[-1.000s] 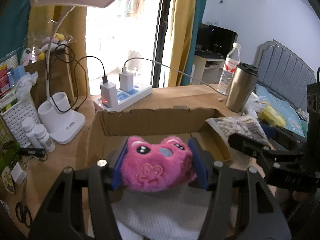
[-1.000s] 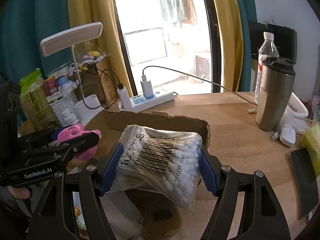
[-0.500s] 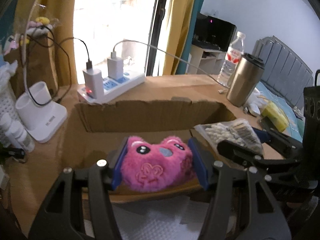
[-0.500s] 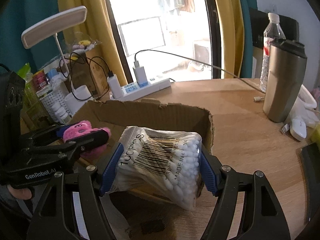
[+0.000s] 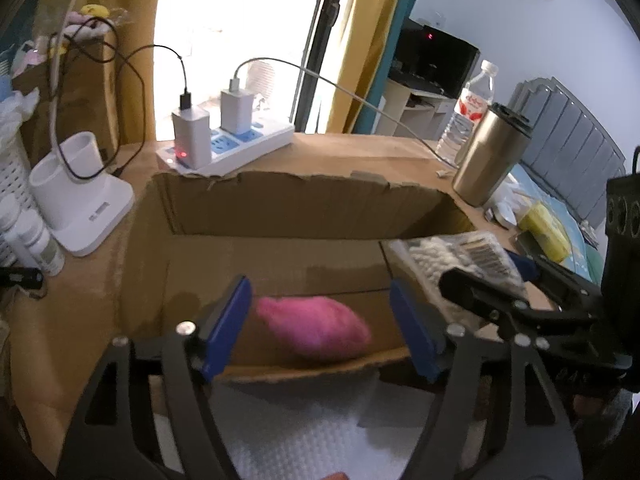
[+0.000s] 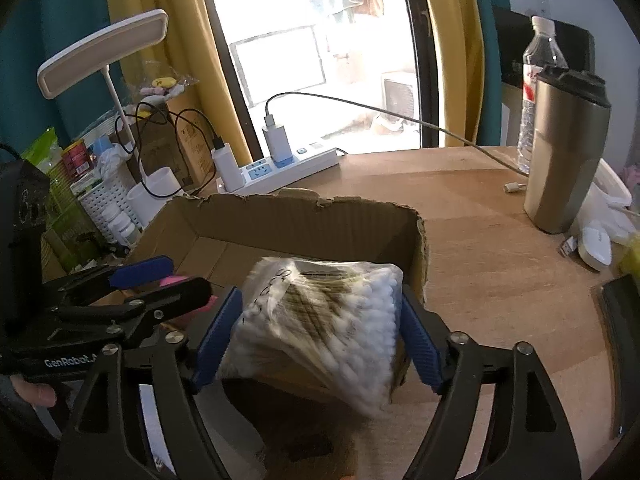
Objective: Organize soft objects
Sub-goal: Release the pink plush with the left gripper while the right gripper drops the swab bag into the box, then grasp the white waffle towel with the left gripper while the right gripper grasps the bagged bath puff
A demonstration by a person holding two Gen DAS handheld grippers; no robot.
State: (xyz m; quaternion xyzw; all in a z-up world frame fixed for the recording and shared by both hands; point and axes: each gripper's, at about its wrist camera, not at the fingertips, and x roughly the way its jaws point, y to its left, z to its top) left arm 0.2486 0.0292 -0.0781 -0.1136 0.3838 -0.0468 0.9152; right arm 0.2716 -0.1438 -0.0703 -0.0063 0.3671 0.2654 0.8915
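Observation:
A pink plush toy [image 5: 312, 332], blurred, drops free between the blue pads [image 5: 226, 328] of my left gripper [image 5: 320, 330] into an open cardboard box [image 5: 300, 192]. The left jaws are opening and touch nothing. In the right wrist view, a clear bag of cotton swabs [image 6: 320, 320], also blurred, slips down between the pads of my right gripper [image 6: 320, 340] over the box's near right corner [image 6: 416, 240]. The right jaws are opening too and no longer pinch the bag. Each gripper shows in the other's view: the right gripper [image 5: 484, 292] and the left gripper [image 6: 160, 280].
Behind the box lies a white power strip [image 5: 232, 148] with chargers and cables. A steel tumbler [image 6: 564, 152] and a water bottle [image 6: 536, 92] stand at the right, with a white mouse [image 6: 596, 248] near them. A lamp base [image 5: 80, 196] and small bottles [image 5: 36, 240] stand left. White cloth [image 5: 300, 432] lies in front.
Both grippers have sunk over the box and their jaws have spread. The plush has left the left pads and falls into the box. The swab bag has come loose and slides down.

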